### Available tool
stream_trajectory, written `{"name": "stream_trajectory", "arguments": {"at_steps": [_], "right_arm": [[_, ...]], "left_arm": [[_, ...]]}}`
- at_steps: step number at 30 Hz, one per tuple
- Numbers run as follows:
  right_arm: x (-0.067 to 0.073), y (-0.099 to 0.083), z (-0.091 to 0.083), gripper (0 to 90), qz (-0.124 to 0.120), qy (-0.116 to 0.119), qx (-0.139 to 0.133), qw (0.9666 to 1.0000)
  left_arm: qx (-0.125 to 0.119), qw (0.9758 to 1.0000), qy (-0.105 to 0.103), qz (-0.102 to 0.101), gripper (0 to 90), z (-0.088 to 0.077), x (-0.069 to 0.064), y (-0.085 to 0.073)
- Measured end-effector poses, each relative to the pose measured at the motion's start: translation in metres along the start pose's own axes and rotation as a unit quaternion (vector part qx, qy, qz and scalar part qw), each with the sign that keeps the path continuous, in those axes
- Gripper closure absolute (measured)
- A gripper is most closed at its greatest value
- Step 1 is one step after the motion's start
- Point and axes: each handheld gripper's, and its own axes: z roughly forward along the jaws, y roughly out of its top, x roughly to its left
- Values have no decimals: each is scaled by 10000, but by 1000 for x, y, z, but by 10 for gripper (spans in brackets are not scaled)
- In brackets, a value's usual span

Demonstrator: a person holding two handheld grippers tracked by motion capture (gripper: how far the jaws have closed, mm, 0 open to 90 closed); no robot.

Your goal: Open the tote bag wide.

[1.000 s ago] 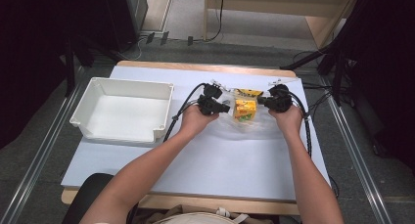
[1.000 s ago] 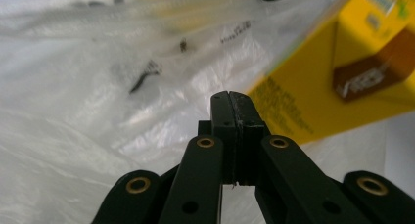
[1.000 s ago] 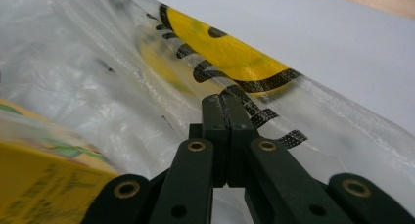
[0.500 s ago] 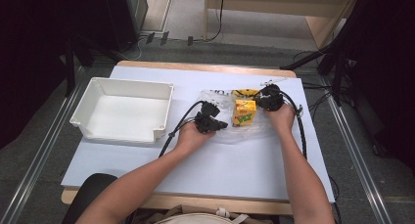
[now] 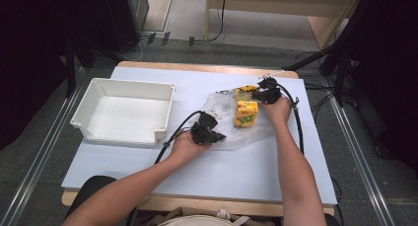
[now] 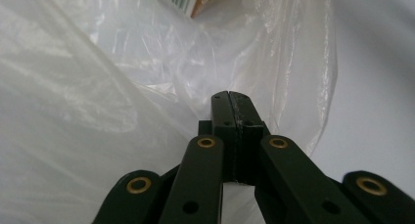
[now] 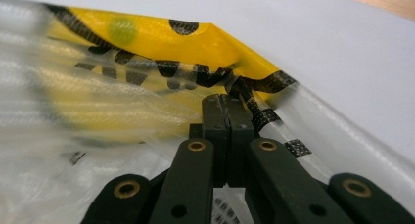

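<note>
Tabletop: left tool [image 5: 220, 136] nearer than before.

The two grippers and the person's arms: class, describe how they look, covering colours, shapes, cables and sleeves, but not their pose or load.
Both the left gripper and the right gripper are black, each with two flat-faced jaws on linked bars pinned by brass-coloured rivets. A black cable trails from each. The forearms are bare, with no sleeves showing.
</note>
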Motion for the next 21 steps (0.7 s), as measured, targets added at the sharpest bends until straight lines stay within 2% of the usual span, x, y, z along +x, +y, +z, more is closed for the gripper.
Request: {"name": "stream_trajectory", "arguments": {"at_steps": [3, 6, 8, 9, 11, 12, 14, 16, 21], "right_arm": [[-2, 4, 3, 900, 14, -121, -10, 9999], [-3, 6, 3, 900, 143, -148, 29, 9998], [-1, 7, 0, 900, 257, -44, 22, 9997], [2, 8, -6, 900, 266, 74, -150, 9995], [3, 9, -8, 900, 269, 100, -200, 9994], [6, 11, -16, 900, 232, 139, -242, 9993], [7, 11, -18, 900, 181, 123, -254, 9994], [12, 14, -30, 900, 106, 199, -375, 9990], [17, 17, -44, 900, 12, 253, -408, 9988]], "left_arm": [[18, 10000, -32, 8, 900, -3, -1, -4], [-55, 10000, -77, 28, 900, -5, 0, -4], [-101, 9999, -85, 48, 900, -6, 0, -2], [-164, 9998, -121, 59, 900, -8, 0, 0], [-221, 9997, -117, 39, 900, -9, 0, 1], [-288, 9995, -149, 14, 900, -12, 1, 4], [-331, 9993, -157, 3, 897, -14, 1, 6], [-382, 9991, -158, 68, 883, -19, 0, 10], [-564, 9982, -177, 46, 875, -27, 1, 17]]}}
